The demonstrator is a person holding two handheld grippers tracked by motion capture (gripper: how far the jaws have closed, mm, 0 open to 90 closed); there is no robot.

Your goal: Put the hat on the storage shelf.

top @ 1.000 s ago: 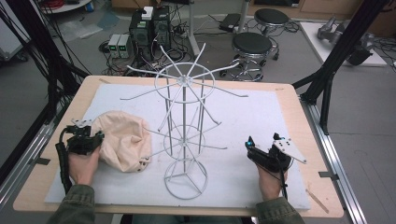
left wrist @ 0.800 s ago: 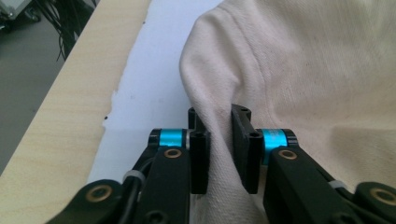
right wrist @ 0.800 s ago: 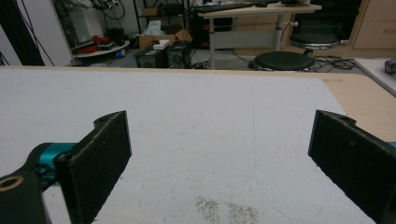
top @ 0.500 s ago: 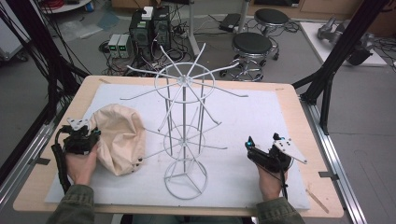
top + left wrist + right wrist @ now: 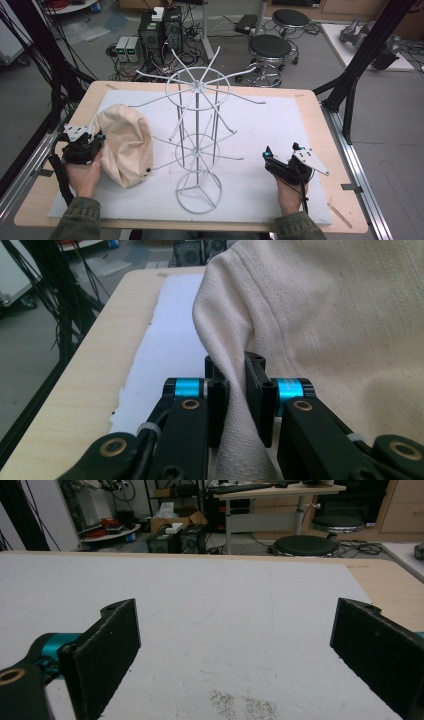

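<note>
A cream fabric piece (image 5: 127,145) with a stitched seam lies bunched on the left of the white mat (image 5: 260,120). My left gripper (image 5: 101,141) is at its left edge, and in the left gripper view the left gripper (image 5: 236,385) is shut on a fold of the cream fabric (image 5: 325,315). A white wire rack (image 5: 196,125) with spokes at two levels stands upright mid-table, just right of the fabric. My right gripper (image 5: 281,149) rests low on the mat at the right. In the right gripper view the right gripper (image 5: 235,640) stands wide open with bare mat between its pads.
The mat covers most of a wooden table (image 5: 325,120). Black frame posts (image 5: 350,100) rise at both sides. Stools (image 5: 270,47) and computer boxes (image 5: 160,30) stand on the floor beyond the far edge. A thin wooden stick (image 5: 344,216) lies at the front right corner.
The left jaws have closed on the fabric's edge. The fabric has been pulled up from a flat spread into a taller, narrower bunch. The right gripper has kept still.
</note>
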